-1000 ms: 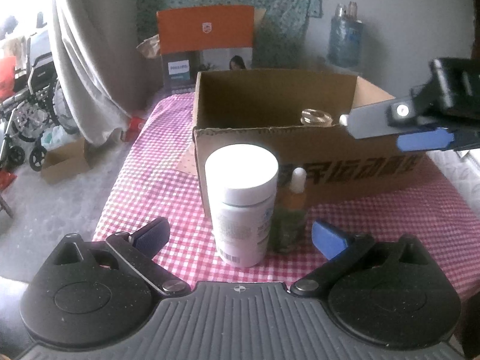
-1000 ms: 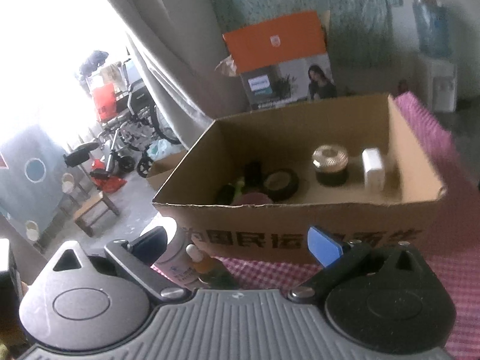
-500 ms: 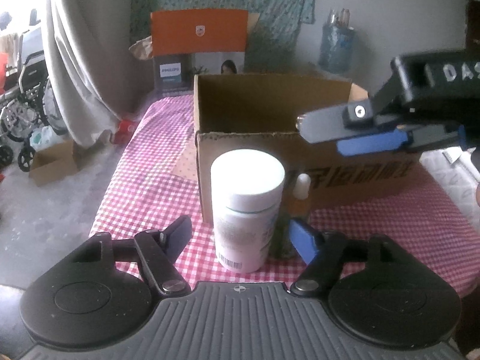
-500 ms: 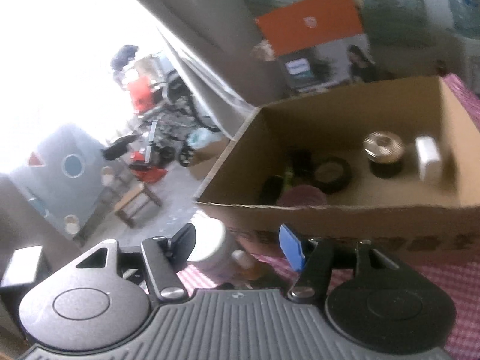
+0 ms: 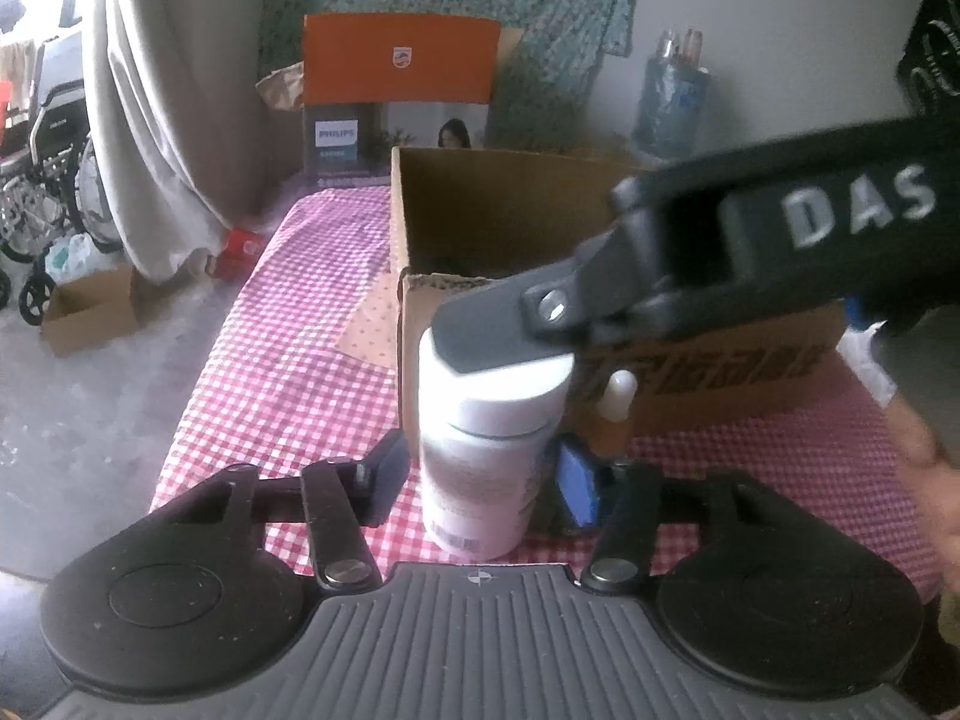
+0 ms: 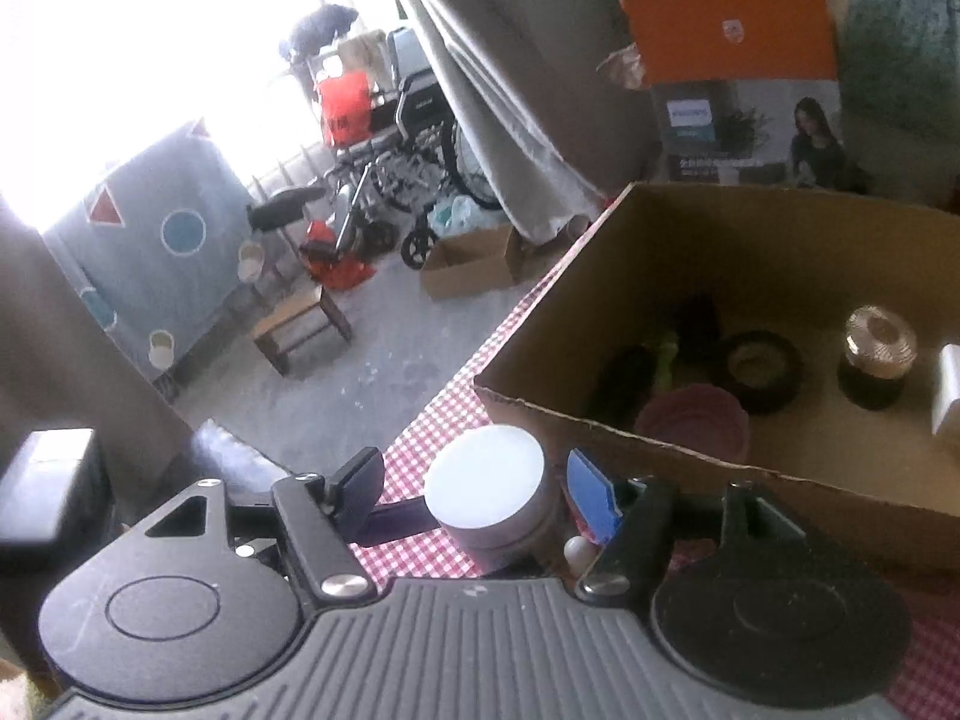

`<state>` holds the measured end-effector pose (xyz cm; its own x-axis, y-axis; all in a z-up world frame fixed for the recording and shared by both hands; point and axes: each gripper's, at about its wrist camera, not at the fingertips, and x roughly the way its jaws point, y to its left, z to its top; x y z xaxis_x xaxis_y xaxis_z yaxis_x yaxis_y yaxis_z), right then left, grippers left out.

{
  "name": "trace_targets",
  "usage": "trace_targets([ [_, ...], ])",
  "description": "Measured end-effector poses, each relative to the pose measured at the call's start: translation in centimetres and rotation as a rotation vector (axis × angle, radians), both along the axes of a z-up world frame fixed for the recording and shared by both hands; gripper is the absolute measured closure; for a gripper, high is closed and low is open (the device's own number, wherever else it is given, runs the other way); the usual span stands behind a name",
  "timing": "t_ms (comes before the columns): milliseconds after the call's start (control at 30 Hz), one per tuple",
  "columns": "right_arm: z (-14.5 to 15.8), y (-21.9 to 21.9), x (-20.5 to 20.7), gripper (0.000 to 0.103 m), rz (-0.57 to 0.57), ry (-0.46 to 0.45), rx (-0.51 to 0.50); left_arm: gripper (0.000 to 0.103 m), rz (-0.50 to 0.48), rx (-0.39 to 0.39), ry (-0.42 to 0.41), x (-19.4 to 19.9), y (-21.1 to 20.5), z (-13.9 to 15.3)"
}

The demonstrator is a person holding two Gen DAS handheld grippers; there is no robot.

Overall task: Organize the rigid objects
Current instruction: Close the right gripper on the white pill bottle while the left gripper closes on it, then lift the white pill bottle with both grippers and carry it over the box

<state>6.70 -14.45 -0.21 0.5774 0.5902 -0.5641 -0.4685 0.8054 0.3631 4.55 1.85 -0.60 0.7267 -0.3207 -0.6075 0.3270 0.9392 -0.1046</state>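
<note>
White-capped plastic pill bottle (image 5: 480, 450) stands upright on the red-checked tablecloth (image 5: 288, 384) against the cardboard box (image 5: 720, 372), between both narrowing left gripper (image 5: 474, 486) jaws; right gripper (image 6: 474, 492) straddles its cap, opening slightly.

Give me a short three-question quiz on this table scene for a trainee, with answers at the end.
1. True or false: the white bottle stands inside the cardboard box.
2. The tablecloth is: A) red-and-white checked, B) plain blue, C) striped green.
3. What small item stands right beside the white bottle?
Key: 1 false, it stands outside, in front of the box; 2 A; 3 a dropper bottle.
</note>
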Motion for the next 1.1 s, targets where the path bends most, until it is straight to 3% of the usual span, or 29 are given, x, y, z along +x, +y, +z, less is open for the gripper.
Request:
trace_targets([
  [200,-0.8,0.6,0.3,0.050,0.016,0.033,-0.023,0.055,0.016,0.002,-0.008,0.1,0.1,0.0],
  [500,0.1,0.2,0.0,0.052,0.022,0.038,0.030,0.056,0.033,0.014,-0.051,-1.0,0.4,1.3],
  [833,5.8,-0.5,-2.5,0.052,0.055,-0.076,0.135,0.056,0.077,0.031,-0.199,-2.8,0.6,7.2],
  [1000,8.9,-2.1,-2.5,0.052,0.059,-0.130,0.178,0.058,0.041,-0.002,-0.265,-1.7,-0.9,10.2],
  [1067,9.9,-3.0,-2.2,0.052,0.059,-0.135,0.199,0.060,-0.001,-0.050,-0.267,-1.0,-1.8,11.0],
  [1100,10.4,-3.3,-2.0,0.052,0.047,-0.147,0.193,0.070,-0.023,-0.069,-0.272,-0.7,-2.3,11.3],
])
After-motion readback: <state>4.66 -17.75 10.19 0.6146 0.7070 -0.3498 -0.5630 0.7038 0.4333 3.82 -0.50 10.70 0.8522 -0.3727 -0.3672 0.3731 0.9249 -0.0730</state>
